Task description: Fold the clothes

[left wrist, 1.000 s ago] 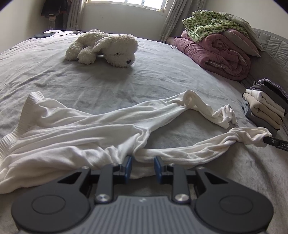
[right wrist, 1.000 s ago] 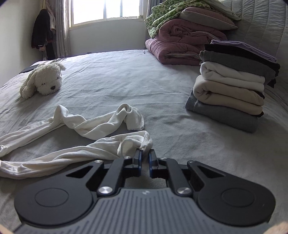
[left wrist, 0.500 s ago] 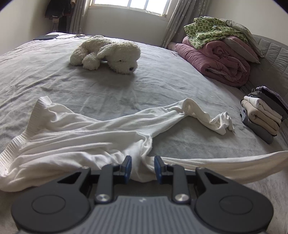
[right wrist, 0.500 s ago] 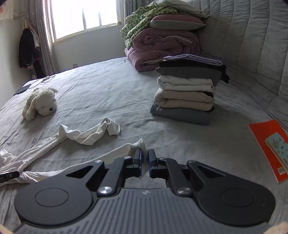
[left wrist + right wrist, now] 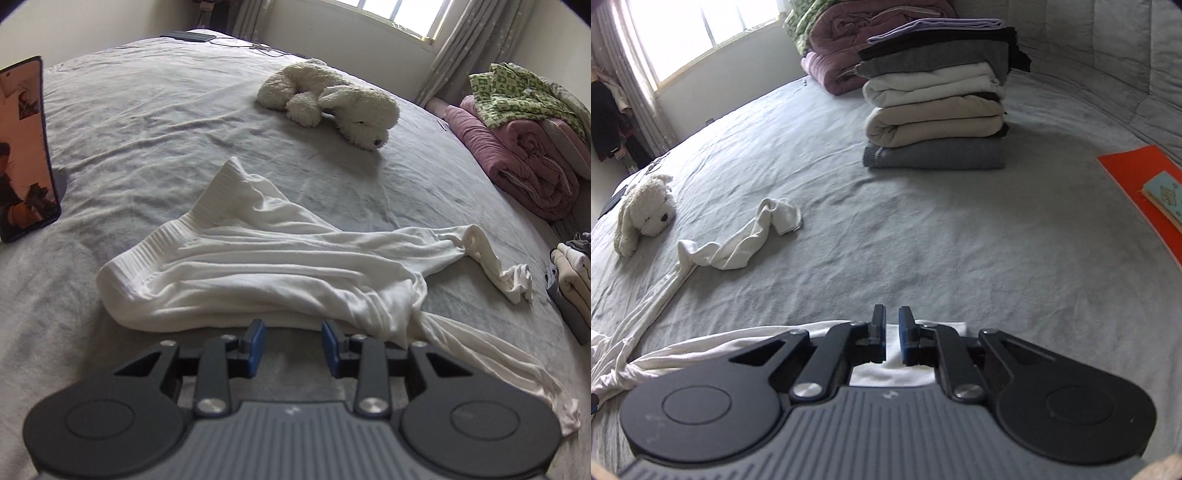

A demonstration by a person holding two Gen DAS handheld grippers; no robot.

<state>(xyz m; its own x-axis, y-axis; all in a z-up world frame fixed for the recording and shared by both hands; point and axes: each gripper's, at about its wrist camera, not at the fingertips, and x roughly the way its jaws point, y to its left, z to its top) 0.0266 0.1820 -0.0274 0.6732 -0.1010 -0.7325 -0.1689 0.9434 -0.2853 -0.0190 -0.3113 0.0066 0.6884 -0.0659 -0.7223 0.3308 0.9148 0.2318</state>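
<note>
A white long-sleeved garment [image 5: 258, 273] lies bunched on the grey bed [image 5: 147, 122], ribbed hem to the left and sleeves trailing right. My left gripper [image 5: 292, 341] hovers at its near edge. Its jaws are opening and only grey sheet shows between the blue pads. In the right wrist view one sleeve [image 5: 738, 343] runs in from the left and its cuff lies flat under my right gripper [image 5: 892, 328]. Those jaws are opening by a narrow gap and the pads do not press the cloth. The other sleeve [image 5: 746, 243] lies crumpled further out.
A stack of folded clothes [image 5: 934, 107] stands ahead of the right gripper, near the padded headboard [image 5: 1108, 55]. An orange book [image 5: 1137, 184] lies at the right. A plush dog [image 5: 332, 99], rolled blankets [image 5: 517, 147] and a propped phone [image 5: 26, 147] sit around the bed.
The right gripper drew the sleeve out straight, then parted its jaws, leaving the cuff flat beneath it. The left gripper swung left along the garment's edge and its jaws widened; the phone came into view.
</note>
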